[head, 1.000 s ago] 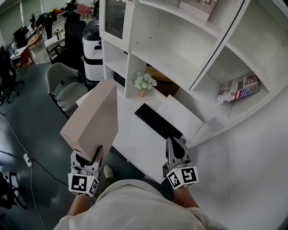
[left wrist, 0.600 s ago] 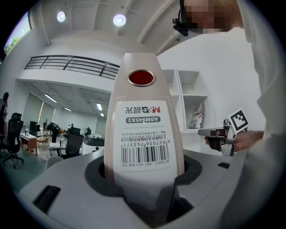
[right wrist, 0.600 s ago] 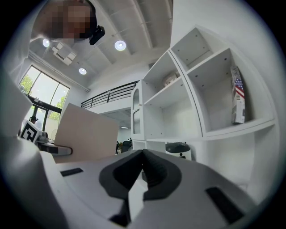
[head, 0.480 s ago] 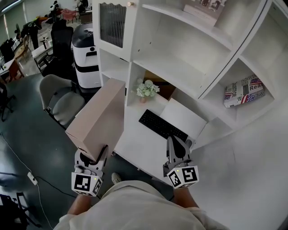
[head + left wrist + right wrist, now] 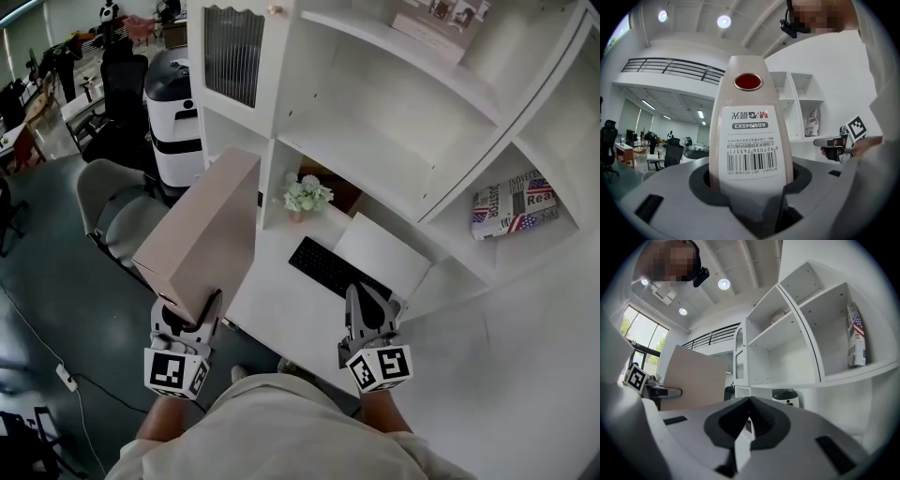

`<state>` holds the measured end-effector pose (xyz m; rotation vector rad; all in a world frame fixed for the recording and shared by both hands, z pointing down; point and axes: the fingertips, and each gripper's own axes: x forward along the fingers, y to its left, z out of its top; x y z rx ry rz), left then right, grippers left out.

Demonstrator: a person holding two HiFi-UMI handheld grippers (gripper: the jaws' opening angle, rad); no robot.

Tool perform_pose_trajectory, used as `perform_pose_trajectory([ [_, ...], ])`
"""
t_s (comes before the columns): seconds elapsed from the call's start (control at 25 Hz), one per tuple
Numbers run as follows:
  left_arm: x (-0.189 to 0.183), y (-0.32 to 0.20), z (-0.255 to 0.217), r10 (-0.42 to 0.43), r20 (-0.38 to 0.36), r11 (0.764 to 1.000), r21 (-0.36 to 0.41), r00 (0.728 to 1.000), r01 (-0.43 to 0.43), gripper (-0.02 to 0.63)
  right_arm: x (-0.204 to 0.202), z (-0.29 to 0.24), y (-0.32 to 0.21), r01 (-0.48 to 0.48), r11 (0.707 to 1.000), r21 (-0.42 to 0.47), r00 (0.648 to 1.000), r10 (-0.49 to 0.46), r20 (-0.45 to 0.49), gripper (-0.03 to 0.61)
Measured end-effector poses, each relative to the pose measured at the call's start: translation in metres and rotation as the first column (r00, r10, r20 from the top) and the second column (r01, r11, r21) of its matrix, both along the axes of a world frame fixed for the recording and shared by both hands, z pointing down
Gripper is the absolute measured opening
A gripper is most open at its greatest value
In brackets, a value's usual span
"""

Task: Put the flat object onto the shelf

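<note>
My left gripper (image 5: 187, 317) clamps near end of flat box (image 5: 202, 234) | long axis runs ahead, shelf (image 5: 375, 159) lies to its right (bays empty) | right gripper (image 5: 364, 298) pinched together, empty, nearer shelf

The left gripper (image 5: 187, 315) and right gripper (image 5: 364, 292) have drawn closer to the shelf (image 5: 375, 141); the box (image 5: 202, 234) in the left one now ends nearer the flowers (image 5: 305, 195). The keyboard (image 5: 333, 270) lies closer ahead of the right one.
</note>
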<state>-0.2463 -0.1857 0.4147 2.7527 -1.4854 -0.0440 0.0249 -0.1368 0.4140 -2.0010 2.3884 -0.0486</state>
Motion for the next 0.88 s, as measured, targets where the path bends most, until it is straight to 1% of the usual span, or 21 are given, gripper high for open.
perform_pose_trajectory([
  [0.12, 0.011, -0.015, -0.014, 0.008, 0.02, 0.999, 0.038, 1.0, -0.009, 0.27, 0.012, -0.009, -0.01, -0.009, 1.0, 0.019, 1.0, 0.009, -0.001, 0.003],
  [0.28, 0.031, -0.034, -0.038, 0.024, 0.069, 0.992, 0.122, 0.997, -0.033, 0.27, 0.031, -0.018, -0.014, -0.04, 0.998, 0.043, 0.999, 0.04, 0.001, 0.003],
  [0.4, 0.046, -0.047, -0.056, 0.039, 0.114, 0.982, 0.181, 0.993, -0.059, 0.269, 0.05, -0.017, -0.011, -0.079, 0.996, 0.041, 0.997, 0.079, 0.006, 0.003],
  [0.52, 0.06, -0.056, -0.07, 0.052, 0.162, 0.974, 0.211, 0.985, -0.086, 0.268, 0.066, -0.014, -0.006, -0.118, 0.992, 0.034, 0.993, 0.118, 0.014, 0.003],
  [0.68, 0.079, -0.07, -0.089, 0.056, 0.25, 0.952, 0.278, 0.967, -0.127, 0.267, 0.084, -0.014, 0.003, -0.164, 0.986, 0.038, 0.986, 0.163, 0.024, 0.003],
  [0.72, 0.084, -0.072, -0.094, 0.055, 0.284, 0.941, 0.307, 0.957, -0.145, 0.267, 0.088, -0.014, 0.005, -0.175, 0.984, 0.038, 0.984, 0.174, 0.025, 0.003],
  [0.76, 0.091, -0.074, -0.101, 0.049, 0.332, 0.92, 0.352, 0.942, -0.172, 0.267, 0.092, -0.013, 0.007, -0.185, 0.982, 0.037, 0.982, 0.185, 0.025, 0.003],
  [0.84, 0.104, -0.076, -0.115, 0.023, 0.432, 0.866, 0.442, 0.902, -0.233, 0.265, 0.099, -0.011, 0.011, -0.205, 0.978, 0.035, 0.979, 0.204, 0.028, 0.003],
  [0.88, 0.11, -0.077, -0.12, 0.007, 0.465, 0.847, 0.469, 0.886, -0.252, 0.265, 0.102, -0.01, 0.013, -0.213, 0.977, 0.034, 0.977, 0.212, 0.03, 0.003],
])
